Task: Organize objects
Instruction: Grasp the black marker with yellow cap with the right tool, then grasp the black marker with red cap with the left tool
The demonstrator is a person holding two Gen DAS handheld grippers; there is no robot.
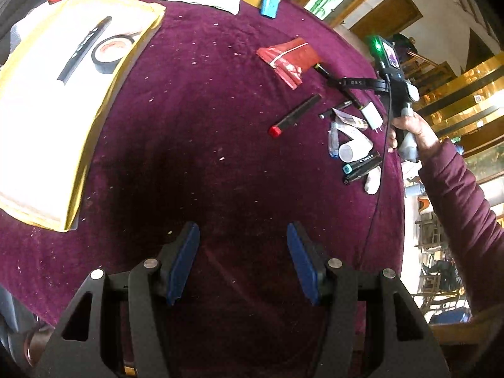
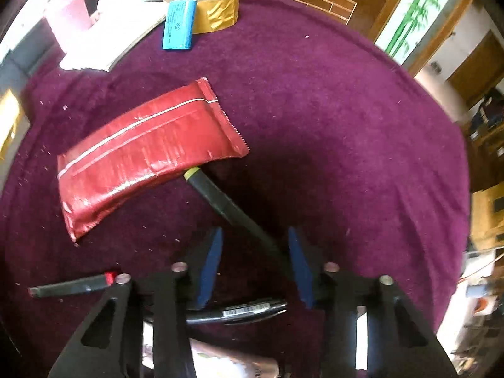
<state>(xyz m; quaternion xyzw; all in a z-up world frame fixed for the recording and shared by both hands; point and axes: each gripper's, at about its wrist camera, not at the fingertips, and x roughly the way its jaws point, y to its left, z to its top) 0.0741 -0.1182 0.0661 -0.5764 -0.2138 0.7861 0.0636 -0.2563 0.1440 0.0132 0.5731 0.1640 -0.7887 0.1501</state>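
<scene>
Looking through your left wrist camera, your left gripper (image 1: pixel 242 261) hangs released above bare purple worktop (image 1: pixel 220 110), nothing between its blue pads. A black pen (image 1: pixel 84 48) and tape roll (image 1: pixel 111 51) lie on the gold-edged tray (image 1: pixel 94 119) at left. In your right wrist camera, your right gripper (image 2: pixel 254 267) is spread wide around a black marker (image 2: pixel 217 197), not clenched, its yellow-ringed end tucked beneath the red packet (image 2: pixel 141 154).

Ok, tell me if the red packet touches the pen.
Touching: in the right wrist view the red packet lies over the pen's yellow-ringed tip, hiding its end.
</scene>
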